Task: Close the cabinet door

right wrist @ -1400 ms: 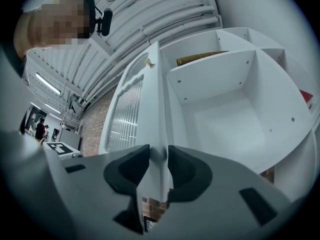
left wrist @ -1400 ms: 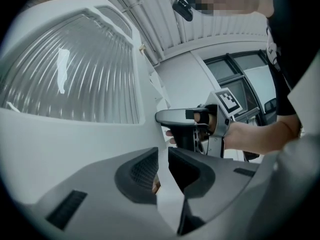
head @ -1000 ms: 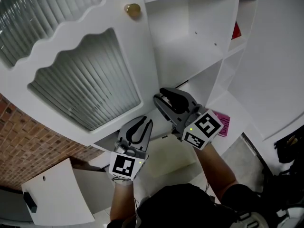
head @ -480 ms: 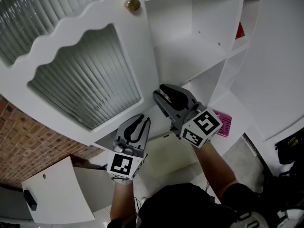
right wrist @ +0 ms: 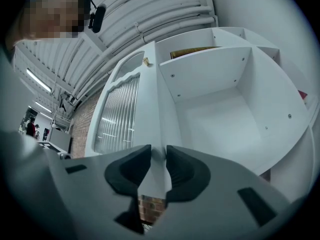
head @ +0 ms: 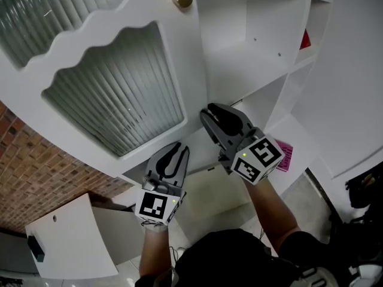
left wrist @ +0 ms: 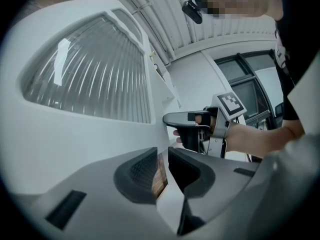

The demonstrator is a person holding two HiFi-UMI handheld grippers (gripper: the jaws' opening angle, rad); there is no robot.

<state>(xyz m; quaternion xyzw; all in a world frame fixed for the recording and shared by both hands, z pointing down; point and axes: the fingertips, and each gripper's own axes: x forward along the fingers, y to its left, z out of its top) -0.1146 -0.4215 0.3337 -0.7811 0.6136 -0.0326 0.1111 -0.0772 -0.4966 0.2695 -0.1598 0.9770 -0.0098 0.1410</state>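
Observation:
The white cabinet door (head: 119, 94) with ribbed glass panes and a gold knob (head: 182, 0) stands swung out from the open white compartment (head: 251, 64). My right gripper (head: 207, 113) is shut, its tip right at the door's free edge, low on the door; the left gripper view shows that right gripper (left wrist: 167, 119) meeting the edge. In its own view the right gripper (right wrist: 158, 154) points along the door (right wrist: 120, 114) edge. My left gripper (head: 177, 149) is shut and empty, just below the door's bottom rail. Its own view puts the left gripper (left wrist: 163, 156) close under the door (left wrist: 90, 79).
A pink paper (head: 282, 154) lies on a lower shelf and a red object (head: 306, 39) sits in a side compartment. A brick wall (head: 36, 166) is at the left. A white panel (head: 72, 238) stands low on the left.
The door's knob and free edge have shifted a little right and up in the head view. Both grippers have moved slightly right with it and stay shut.

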